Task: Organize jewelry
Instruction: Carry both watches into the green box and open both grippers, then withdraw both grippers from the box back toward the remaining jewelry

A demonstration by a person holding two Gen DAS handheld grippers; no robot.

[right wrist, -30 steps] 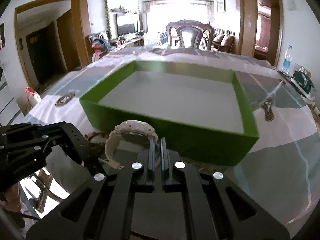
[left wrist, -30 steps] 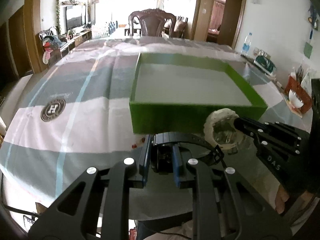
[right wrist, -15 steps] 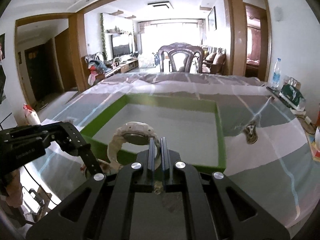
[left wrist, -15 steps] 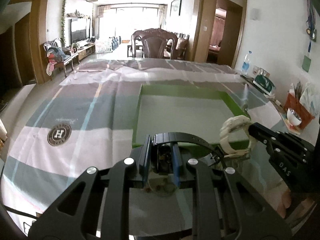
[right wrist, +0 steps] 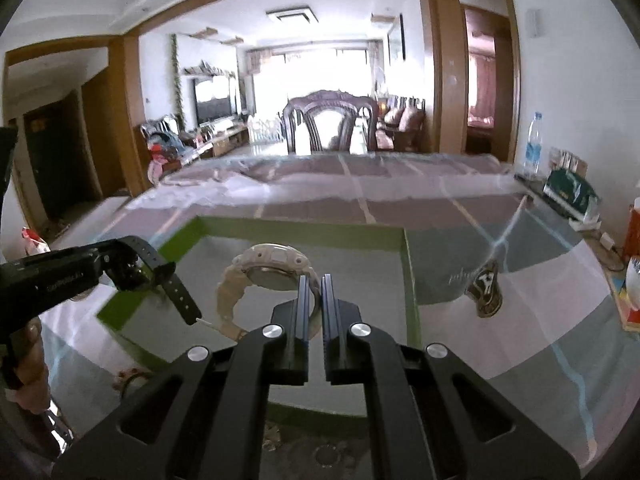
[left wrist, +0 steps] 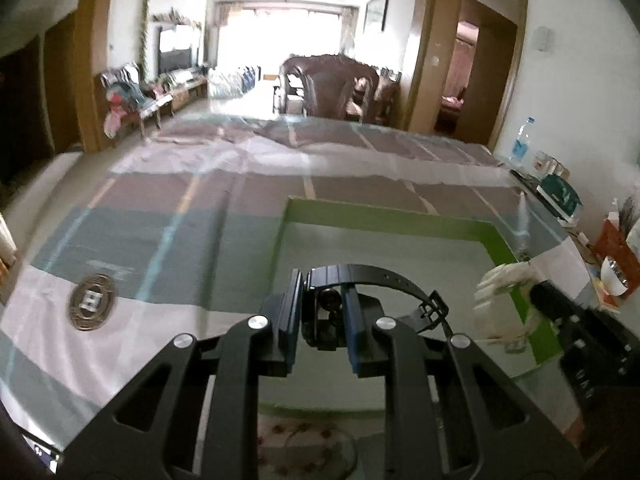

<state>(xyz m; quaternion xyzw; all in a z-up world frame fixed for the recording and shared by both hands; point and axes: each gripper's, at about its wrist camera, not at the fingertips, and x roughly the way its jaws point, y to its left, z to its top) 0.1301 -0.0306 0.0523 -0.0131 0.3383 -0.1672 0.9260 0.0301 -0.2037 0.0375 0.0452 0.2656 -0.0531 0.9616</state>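
My left gripper (left wrist: 322, 312) is shut on a black watch (left wrist: 384, 278) and holds it above the near part of the green box (left wrist: 384, 216). My right gripper (right wrist: 314, 300) is shut on a white watch (right wrist: 264, 266) and holds it above the same box (right wrist: 304, 226). In the left wrist view the white watch (left wrist: 500, 280) shows at the right, over the box's right wall. In the right wrist view the black watch (right wrist: 160, 270) hangs at the left, over the box's left corner.
The box stands on a striped tablecloth (left wrist: 160, 240) with round logos (left wrist: 92, 300). A dark wooden chair (right wrist: 330, 120) stands at the far end. A water bottle (right wrist: 534, 144) and small items sit at the right. A reddish small piece (right wrist: 128, 378) lies before the box.
Both grippers have risen with their watches from in front of the box's near wall and moved forward, so both watches now hang over the box's inside.
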